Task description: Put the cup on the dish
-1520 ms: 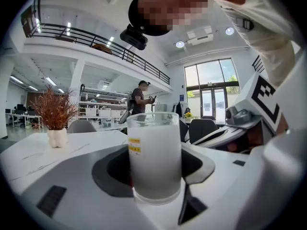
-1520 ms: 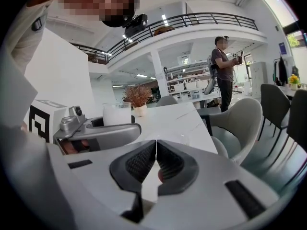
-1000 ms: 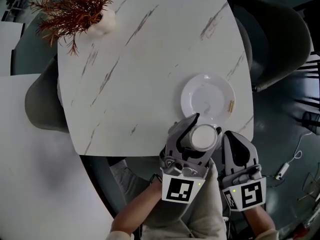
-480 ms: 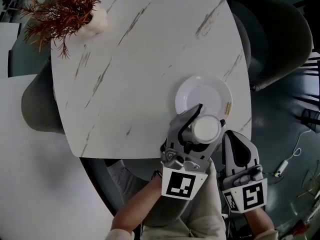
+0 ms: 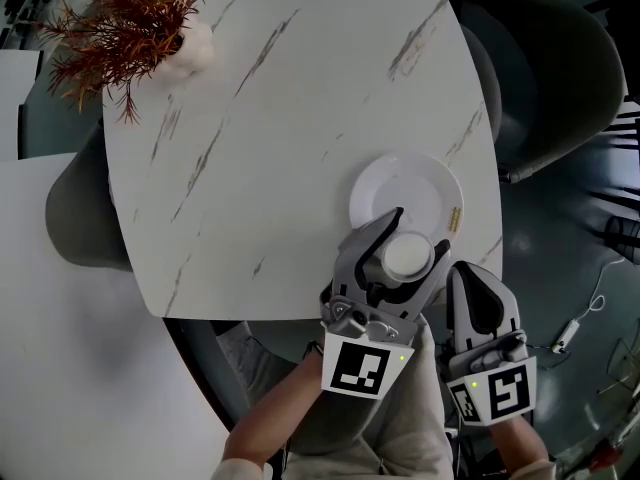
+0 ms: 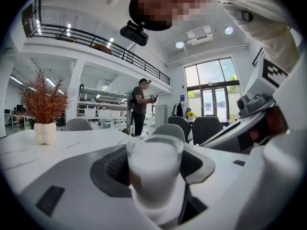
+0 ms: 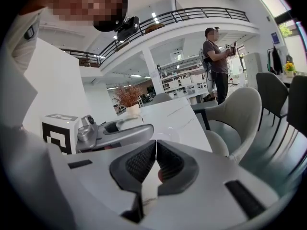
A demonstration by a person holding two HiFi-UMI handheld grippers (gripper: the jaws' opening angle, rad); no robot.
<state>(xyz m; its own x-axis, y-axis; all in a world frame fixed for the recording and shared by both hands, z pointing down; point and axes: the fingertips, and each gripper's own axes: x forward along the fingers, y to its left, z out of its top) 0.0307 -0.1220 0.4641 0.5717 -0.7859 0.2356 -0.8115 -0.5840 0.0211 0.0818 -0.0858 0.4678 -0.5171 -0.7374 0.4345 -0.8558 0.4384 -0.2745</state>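
Left claw: jaws spread wide and closed on the cup, one pad pressing each side of it; it reaches in over the near edge of the tabletop, marker cube towards the person
Cup: white, upright, mouth up; held between the left claw's pads; in the head view it sits over the near rim of the dish; whether its base touches the dish cannot be told; in the left gripper view it fills the gap between the pads
Dish: white, round, shallow; lies flat on the tabletop near its right-hand near corner; a small golden mark shows at its right rim; its middle is bare
Right claw: jaws fully together, pad against pad, nothing held; in the head view it lies just beside the left claw, on its right, at the tabletop's near edge
Tabletop: white marble look with grey and brown veins, rounded corners
Plant: dry reddish-brown sprigs in a small white vase; stands at the far left corner of the tabletop, well apart from the dish
Chairs: a grey one at the right side of the tabletop; another tucked in at the left side
Background: a person stands far off in a bright hall with a railed gallery
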